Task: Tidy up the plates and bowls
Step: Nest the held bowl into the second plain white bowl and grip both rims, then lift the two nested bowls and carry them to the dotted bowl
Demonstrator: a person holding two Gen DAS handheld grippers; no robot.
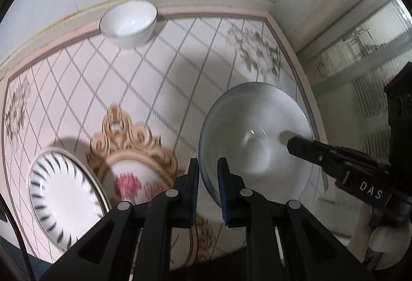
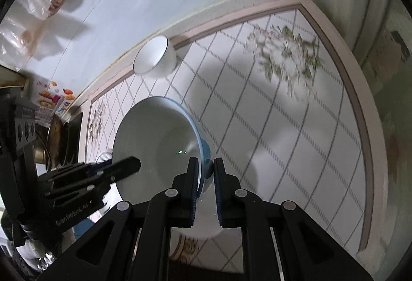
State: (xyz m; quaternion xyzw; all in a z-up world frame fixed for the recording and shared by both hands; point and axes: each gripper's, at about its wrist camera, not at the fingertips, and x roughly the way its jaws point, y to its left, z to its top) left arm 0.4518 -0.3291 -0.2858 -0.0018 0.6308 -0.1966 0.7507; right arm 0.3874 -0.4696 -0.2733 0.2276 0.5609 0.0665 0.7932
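Observation:
Both grippers hold one large bowl, white inside and blue outside [image 1: 255, 136] [image 2: 159, 142], above the table. My left gripper [image 1: 208, 172] is shut on its near rim; its fingers also show in the right wrist view [image 2: 126, 165]. My right gripper [image 2: 206, 170] is shut on the opposite rim; one of its fingers reaches into the bowl in the left wrist view [image 1: 309, 147]. A small white bowl [image 1: 128, 22] [image 2: 154, 57] stands at the table's far edge by the wall. A white plate with dark blue rim dashes [image 1: 63, 198] lies at the near left.
The table [image 1: 154, 90] [image 2: 283, 126] has a pink tiled top with a diamond grid, flower prints and an ornate gold and red centre motif. A white wall runs behind it. Plastic bags [image 2: 38, 18] hang at the left, with clutter below them.

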